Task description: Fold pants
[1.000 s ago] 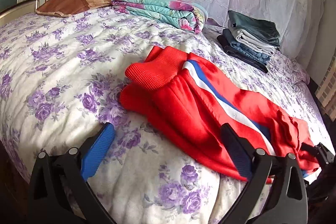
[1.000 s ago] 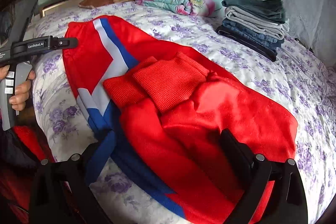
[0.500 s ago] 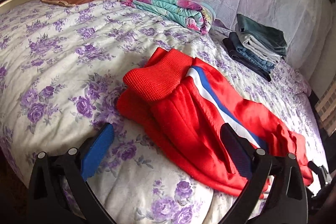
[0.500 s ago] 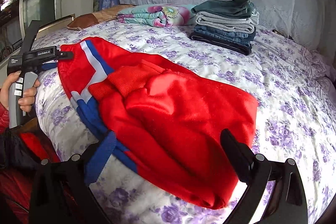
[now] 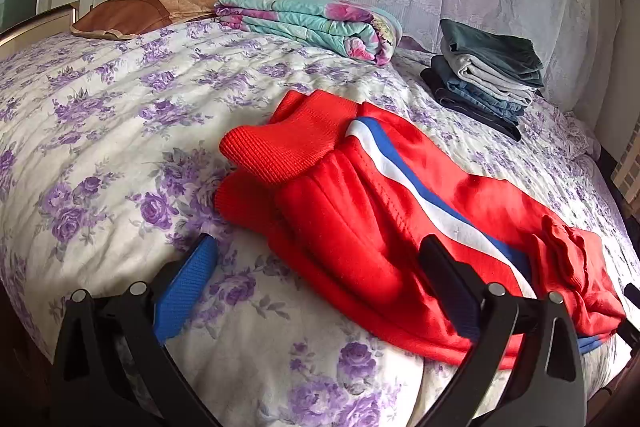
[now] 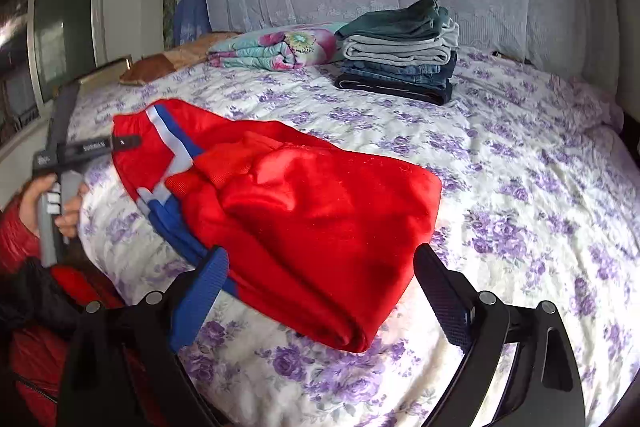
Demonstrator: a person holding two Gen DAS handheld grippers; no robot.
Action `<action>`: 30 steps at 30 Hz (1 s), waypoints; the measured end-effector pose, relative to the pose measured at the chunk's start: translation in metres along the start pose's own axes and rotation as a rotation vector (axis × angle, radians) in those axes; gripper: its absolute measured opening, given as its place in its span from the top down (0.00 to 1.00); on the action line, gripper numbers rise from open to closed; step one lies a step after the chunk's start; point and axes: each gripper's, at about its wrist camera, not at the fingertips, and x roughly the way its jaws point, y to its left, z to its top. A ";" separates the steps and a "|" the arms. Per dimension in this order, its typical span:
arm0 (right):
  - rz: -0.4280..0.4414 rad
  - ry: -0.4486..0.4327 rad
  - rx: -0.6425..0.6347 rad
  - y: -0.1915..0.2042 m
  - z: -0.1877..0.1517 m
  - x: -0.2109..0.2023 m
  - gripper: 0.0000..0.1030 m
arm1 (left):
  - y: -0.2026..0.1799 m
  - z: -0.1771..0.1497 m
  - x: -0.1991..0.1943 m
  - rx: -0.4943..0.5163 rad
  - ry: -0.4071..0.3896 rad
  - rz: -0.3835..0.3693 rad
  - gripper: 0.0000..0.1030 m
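Red pants (image 5: 360, 195) with a white and blue side stripe lie folded in a loose bundle on the bed, ribbed cuffs on top at the left. They also show in the right wrist view (image 6: 304, 211). My left gripper (image 5: 316, 259) is open and empty, held near the front edge of the pants. My right gripper (image 6: 320, 267) is open and empty, held just above the near edge of the bundle. The left gripper's body (image 6: 80, 151) shows at the left of the right wrist view, held in a hand.
The bed has a white spread with purple flowers (image 5: 100, 147). A stack of folded pants (image 5: 488, 71) sits at the back right, also in the right wrist view (image 6: 400, 59). A folded floral blanket (image 5: 312, 23) and a brown pillow (image 5: 140, 11) lie at the back.
Both grippers have drawn back and up from the pants. The right gripper has swung right, so the bundle now lies left of its centre.
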 end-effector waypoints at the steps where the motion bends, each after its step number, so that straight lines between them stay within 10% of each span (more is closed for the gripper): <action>1: -0.026 0.009 0.014 -0.003 0.000 0.005 0.09 | 0.000 0.000 0.000 0.000 0.000 -0.001 0.05; 5: 0.087 -0.047 0.135 -0.019 0.005 -0.004 0.08 | 0.000 0.000 -0.002 0.006 -0.005 -0.007 0.05; 11: -0.057 0.123 0.085 -0.023 0.003 0.036 0.09 | -0.001 0.001 -0.002 0.008 -0.002 -0.006 0.05; 23: -0.017 -0.010 0.098 -0.022 0.015 0.001 0.06 | -0.003 0.002 0.000 0.012 0.002 -0.003 0.05; 27: -0.201 0.134 -0.054 -0.012 0.015 0.045 0.05 | -0.003 0.003 0.001 0.012 0.012 -0.006 0.05; 30: -0.131 0.145 0.085 -0.041 0.009 0.038 0.04 | -0.001 0.004 0.004 0.011 0.032 -0.018 0.05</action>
